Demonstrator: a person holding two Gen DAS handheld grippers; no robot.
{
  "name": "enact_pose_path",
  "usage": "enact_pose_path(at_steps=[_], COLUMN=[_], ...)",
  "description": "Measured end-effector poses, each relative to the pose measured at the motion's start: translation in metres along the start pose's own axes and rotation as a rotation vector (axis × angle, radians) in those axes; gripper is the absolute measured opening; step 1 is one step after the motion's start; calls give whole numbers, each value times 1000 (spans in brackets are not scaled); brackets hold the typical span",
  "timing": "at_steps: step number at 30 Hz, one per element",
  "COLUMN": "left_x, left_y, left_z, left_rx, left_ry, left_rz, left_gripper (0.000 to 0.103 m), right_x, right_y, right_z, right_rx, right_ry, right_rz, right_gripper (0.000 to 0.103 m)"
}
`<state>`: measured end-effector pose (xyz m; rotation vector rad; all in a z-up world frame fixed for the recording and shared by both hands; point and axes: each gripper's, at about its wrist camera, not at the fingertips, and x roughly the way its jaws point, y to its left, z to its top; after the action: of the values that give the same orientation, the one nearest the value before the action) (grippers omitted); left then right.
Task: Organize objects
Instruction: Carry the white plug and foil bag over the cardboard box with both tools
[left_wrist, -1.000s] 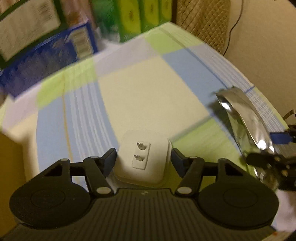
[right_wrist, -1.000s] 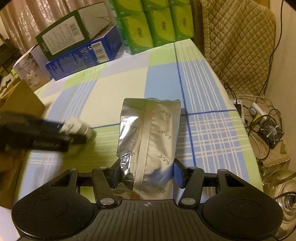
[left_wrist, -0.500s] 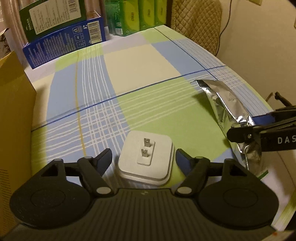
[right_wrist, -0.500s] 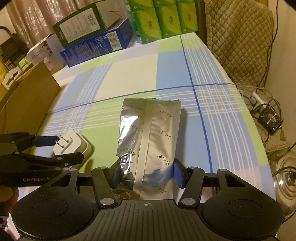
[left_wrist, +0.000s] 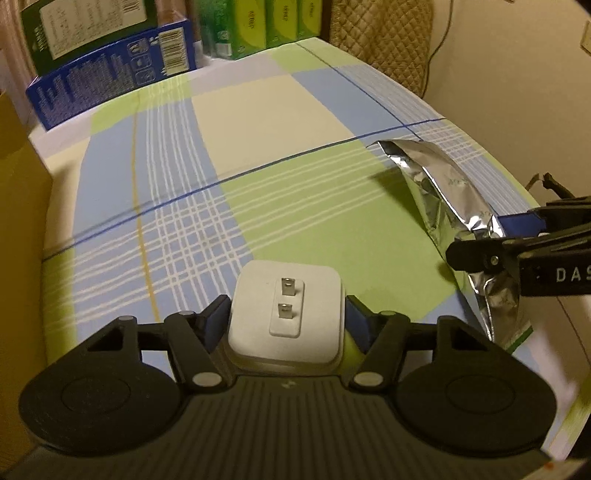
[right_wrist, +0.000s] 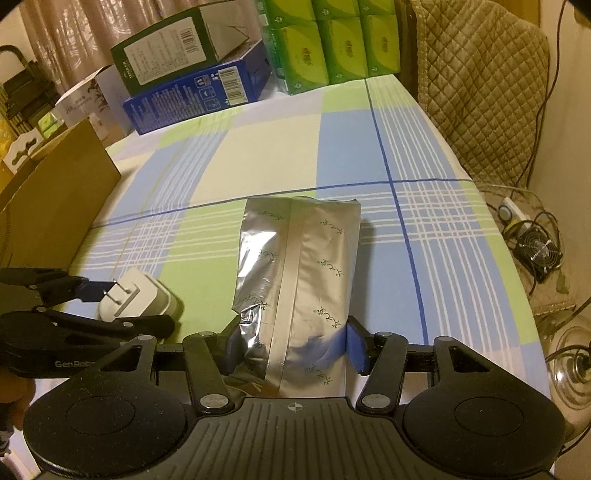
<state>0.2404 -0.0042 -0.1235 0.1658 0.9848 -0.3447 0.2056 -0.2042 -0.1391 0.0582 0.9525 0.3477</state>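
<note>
Left gripper (left_wrist: 286, 319): the jaws are closing, with a white square plug-in charger with two metal prongs (left_wrist: 285, 322) between them. The left blue pad sits against the charger's side; on the right a narrow gap of green cloth shows beside the charger's lower corner, so full contact on that side cannot be confirmed. The charger rests on the checked blue, green and cream tablecloth (left_wrist: 258, 155), prongs facing up, near the front edge of the table.

Right gripper (right_wrist: 291, 350): the jaws are partly open and clamped on the lower end of a crinkled silver foil pouch with small dark printed motifs (right_wrist: 299, 266). Both blue pads press its sides. The pouch extends forward from the jaws over the cloth, to the right of the charger and apart from it.

Surroundings: a plain brown cardboard box (right_wrist: 48, 206) stands at the left edge of the table. At the far edge lie a long blue carton with a barcode (right_wrist: 195, 96), a dark green carton (right_wrist: 166, 51) stacked on it, and a block of bright green tissue packs (right_wrist: 332, 44). A quilted beige chair back (right_wrist: 480, 81) stands beyond the right far corner.
</note>
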Motion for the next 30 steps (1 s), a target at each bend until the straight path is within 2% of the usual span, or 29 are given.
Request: enact_pose_path(at_steps=[7,10,17,24,30], left_x=[-23,-38,-82,-130,-170], left_y=[-2,-6,-18,-22,-20], left_z=[-11,-17,-36,-55,-67], left_rx=[-103,-139,-185,-227,-239], left_ry=[-5,-12,-41,-83,-123], left_rz=[26,23,15,4,24], left_gripper=[62,62,62,62,62], right_x=[-8,-20,-68,-120,-150], right_y=[1,1,10,34,55], right_z=[-2,-8,-37,-53,-61], right_rx=[7,52,105,86,47], right_ry=[-21,-18,-5,-45,-73], right_rz=[5,20,27,39,53], right_gripper=[52,52,52,52,52])
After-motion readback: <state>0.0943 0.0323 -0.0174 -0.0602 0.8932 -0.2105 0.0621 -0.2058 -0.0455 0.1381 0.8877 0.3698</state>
